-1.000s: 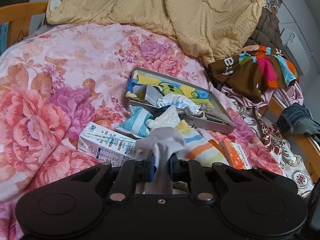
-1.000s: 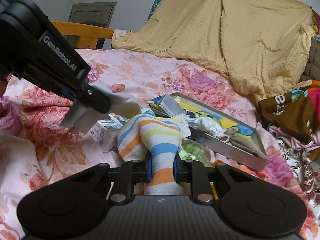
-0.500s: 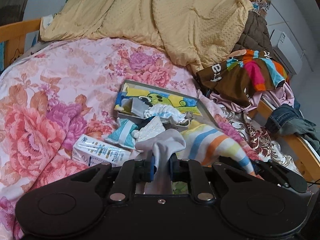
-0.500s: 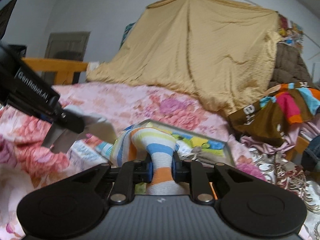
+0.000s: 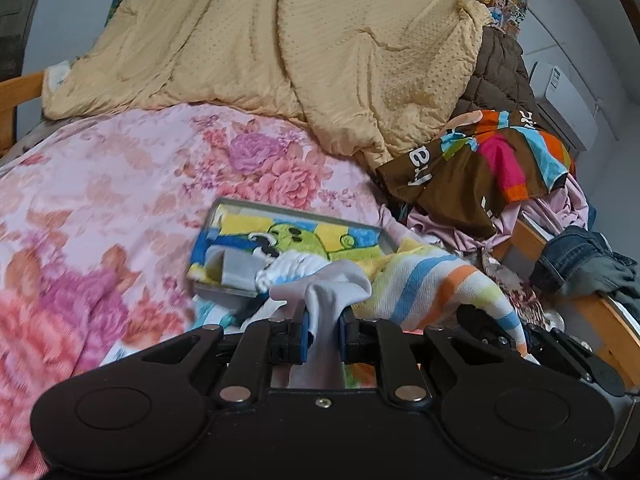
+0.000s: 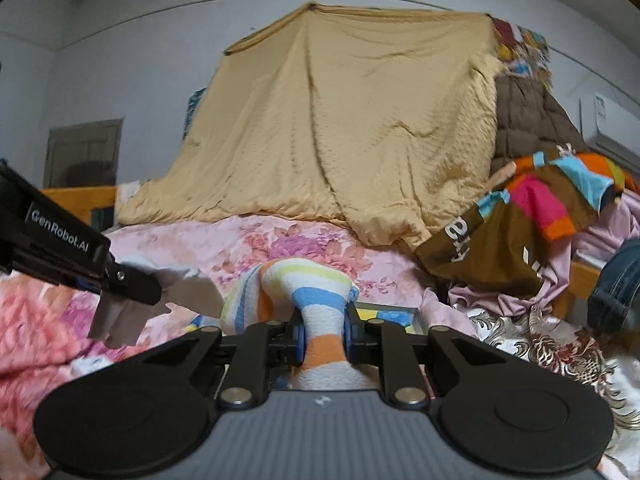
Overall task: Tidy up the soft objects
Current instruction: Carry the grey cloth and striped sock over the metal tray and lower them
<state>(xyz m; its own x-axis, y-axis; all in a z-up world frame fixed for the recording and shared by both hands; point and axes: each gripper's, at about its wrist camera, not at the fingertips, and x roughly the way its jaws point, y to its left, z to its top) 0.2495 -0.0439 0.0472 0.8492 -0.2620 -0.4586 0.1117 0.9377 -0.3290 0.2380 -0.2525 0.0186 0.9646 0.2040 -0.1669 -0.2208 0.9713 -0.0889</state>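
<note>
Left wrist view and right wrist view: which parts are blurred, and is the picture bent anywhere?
Left wrist view: the floral bedsheet at lower left is smeared, while the grey sock between the fingers is sharp. Right wrist view: the sheet at left is smeared too; the striped sock stays sharp, and the fisheye curves the wall line at top.

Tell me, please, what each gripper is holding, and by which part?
The left gripper pinches a grey sock mid-length. The right gripper pinches a striped sock across its middle, on an orange band.
</note>
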